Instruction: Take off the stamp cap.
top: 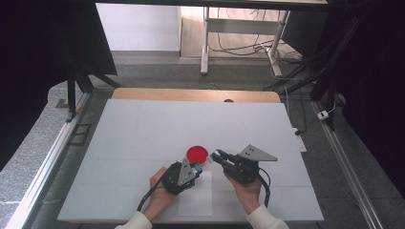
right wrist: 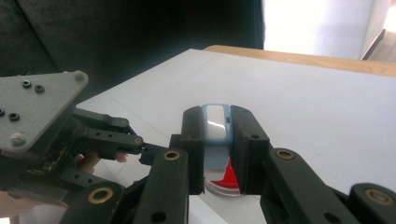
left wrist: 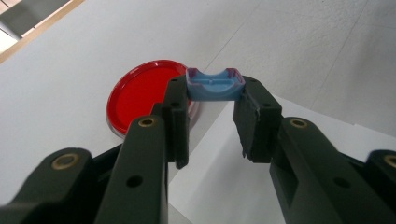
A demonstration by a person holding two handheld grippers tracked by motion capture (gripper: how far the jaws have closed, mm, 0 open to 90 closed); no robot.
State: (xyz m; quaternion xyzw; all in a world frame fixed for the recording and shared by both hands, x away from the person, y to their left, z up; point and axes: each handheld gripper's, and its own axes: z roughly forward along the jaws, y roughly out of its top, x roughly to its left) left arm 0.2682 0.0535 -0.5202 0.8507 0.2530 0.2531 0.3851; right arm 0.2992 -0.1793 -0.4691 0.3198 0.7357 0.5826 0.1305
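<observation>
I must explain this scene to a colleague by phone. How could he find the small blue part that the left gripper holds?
Start at the white table sheet and find the round red shallow dish near its front. Just beside it, the left gripper pinches a small light-blue plastic piece between its fingers. It alone has a curved, cradle-like hollow.

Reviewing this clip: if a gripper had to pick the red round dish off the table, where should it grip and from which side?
Grip the red dish across its raised rim, coming from above with one jaw on each side. It lies flat and shallow on the white table, so it probably offers no side wall tall enough for a level approach. Its far side is freest; the left gripper and right gripper, each shut on a small blue piece, crowd the near side.
</observation>
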